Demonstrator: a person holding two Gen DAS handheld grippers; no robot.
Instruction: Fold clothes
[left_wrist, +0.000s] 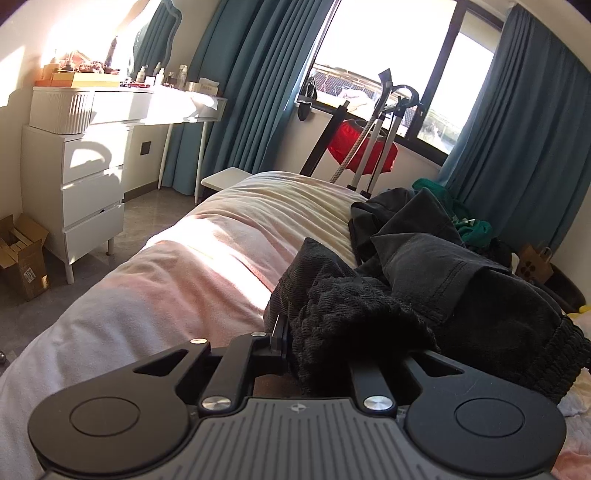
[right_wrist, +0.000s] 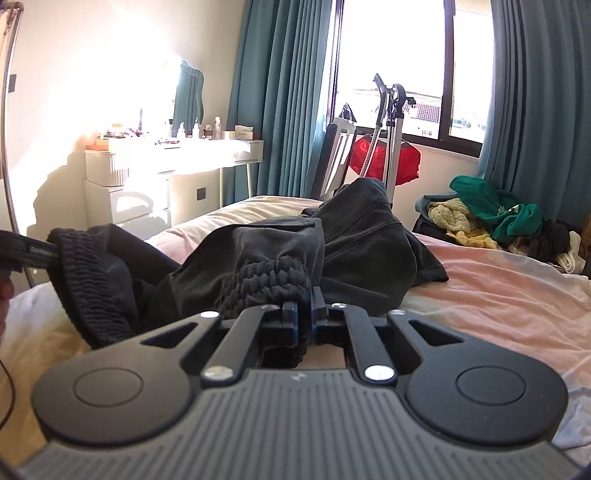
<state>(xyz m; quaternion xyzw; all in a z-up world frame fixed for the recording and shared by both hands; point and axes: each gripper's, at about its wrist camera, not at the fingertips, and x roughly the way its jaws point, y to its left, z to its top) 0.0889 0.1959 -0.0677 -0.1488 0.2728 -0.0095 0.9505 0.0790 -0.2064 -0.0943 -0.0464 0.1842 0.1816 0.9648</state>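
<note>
the dark trousers (right_wrist: 280, 240) are held bunched above the pink bed (right_wrist: 498, 295) by their elastic waistband (right_wrist: 273, 284). each end of it is clenched, by the right tongs (right_wrist: 303, 314) and the left tongs (left_wrist: 286, 332), likely so the waist can be spread for folding.

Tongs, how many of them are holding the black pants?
2. The right tongs pinch the ribbed waistband of the black pants in the middle; the left tongs grip the same waistband at its far left end, on the bed.
</note>
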